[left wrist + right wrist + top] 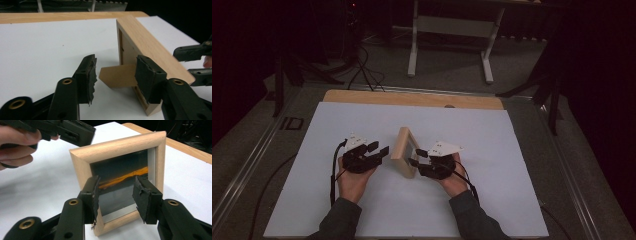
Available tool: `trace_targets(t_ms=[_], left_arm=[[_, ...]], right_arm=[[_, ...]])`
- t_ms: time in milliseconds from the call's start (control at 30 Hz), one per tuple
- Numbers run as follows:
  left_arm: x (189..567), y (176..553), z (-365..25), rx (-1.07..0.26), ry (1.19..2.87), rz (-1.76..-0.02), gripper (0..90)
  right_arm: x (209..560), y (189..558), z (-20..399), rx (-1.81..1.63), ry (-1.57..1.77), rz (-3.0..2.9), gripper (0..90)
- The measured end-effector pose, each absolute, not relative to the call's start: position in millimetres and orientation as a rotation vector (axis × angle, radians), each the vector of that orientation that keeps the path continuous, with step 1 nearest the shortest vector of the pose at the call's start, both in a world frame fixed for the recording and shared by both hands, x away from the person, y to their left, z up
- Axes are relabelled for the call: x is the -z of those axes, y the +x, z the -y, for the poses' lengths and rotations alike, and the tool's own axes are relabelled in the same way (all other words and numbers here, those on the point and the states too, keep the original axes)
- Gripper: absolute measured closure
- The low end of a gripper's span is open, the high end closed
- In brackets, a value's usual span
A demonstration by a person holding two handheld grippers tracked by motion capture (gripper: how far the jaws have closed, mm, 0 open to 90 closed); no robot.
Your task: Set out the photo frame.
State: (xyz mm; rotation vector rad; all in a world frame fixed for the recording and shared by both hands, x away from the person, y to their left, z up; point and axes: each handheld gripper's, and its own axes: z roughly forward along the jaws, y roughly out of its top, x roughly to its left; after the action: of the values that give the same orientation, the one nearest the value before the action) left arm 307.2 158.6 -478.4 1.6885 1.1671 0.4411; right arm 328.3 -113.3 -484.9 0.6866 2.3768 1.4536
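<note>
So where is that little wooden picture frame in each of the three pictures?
High view: the wooden picture frame stands upright mid-table, between the two hand-held grippers.
Left gripper view: its back and fold-out stand sit right of centre.
Right gripper view: its glazed front is at the centre.
Shared landmark: the white board it stands on, also in the left and right gripper views.

In the left gripper view the frame (150, 47) has its lower corner cut by the bottom edge, and one finger (147, 77) hides part of its back and of the stand (118, 75). In the right gripper view the fingers (92, 195) cover parts of the glass. In the high view the forearms are cut off at the bottom edge.
</note>
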Motion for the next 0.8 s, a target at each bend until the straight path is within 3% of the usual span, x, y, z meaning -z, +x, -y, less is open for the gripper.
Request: trace_targets(t_ms=[333,800], left_arm=[[461.8,300.6,-154.2,-0.376,1.697,-1.151,41.5],[455.5,294.2,-135.4,-0.337,1.745,-1.119,38.0]], right_arm=[[481.9,330.6,120.2,-1.461,0.715,-2.355,53.6],[479.0,332.7,126.5,-1.472,0.743,-2.329,52.8]])
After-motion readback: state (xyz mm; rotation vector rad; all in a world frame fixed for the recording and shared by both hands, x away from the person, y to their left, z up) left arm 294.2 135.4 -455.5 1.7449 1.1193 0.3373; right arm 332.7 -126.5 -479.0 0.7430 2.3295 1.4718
